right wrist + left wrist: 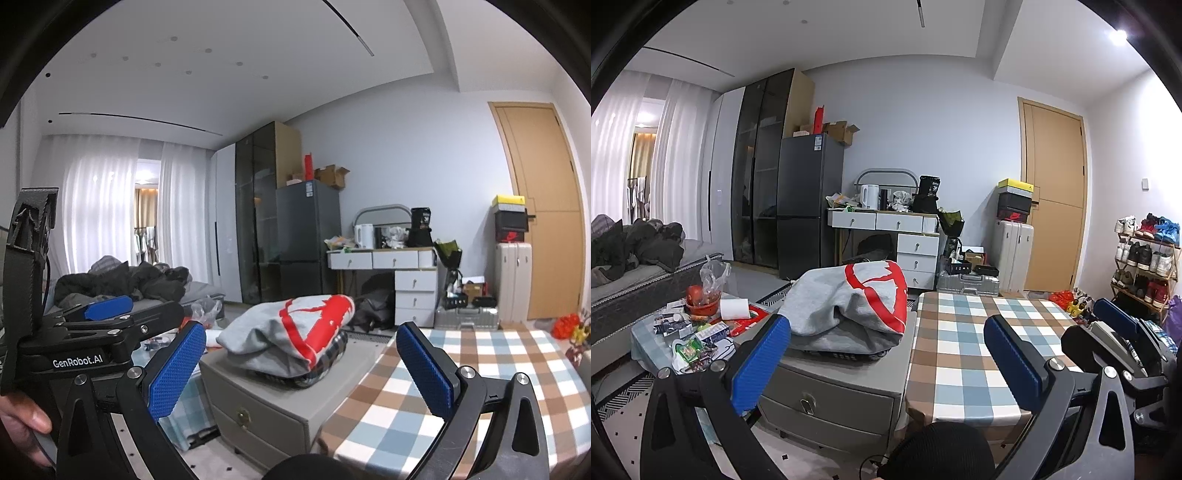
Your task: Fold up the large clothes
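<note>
Two grippers, left gripper (886,354) and right gripper (301,363), hover spread and empty; grabbing the bunched grey sweatshirt (849,306) could drag the chequered garment (328,354) beneath off the grey drawer cabinet (831,391).

A grey sweatshirt (284,339) mostly hides the checked garment (328,360) beneath it.

Grey sweatshirt (849,306) with red print; blue-brown-white checked tablecloth (967,354); blue pads (177,373).
</note>
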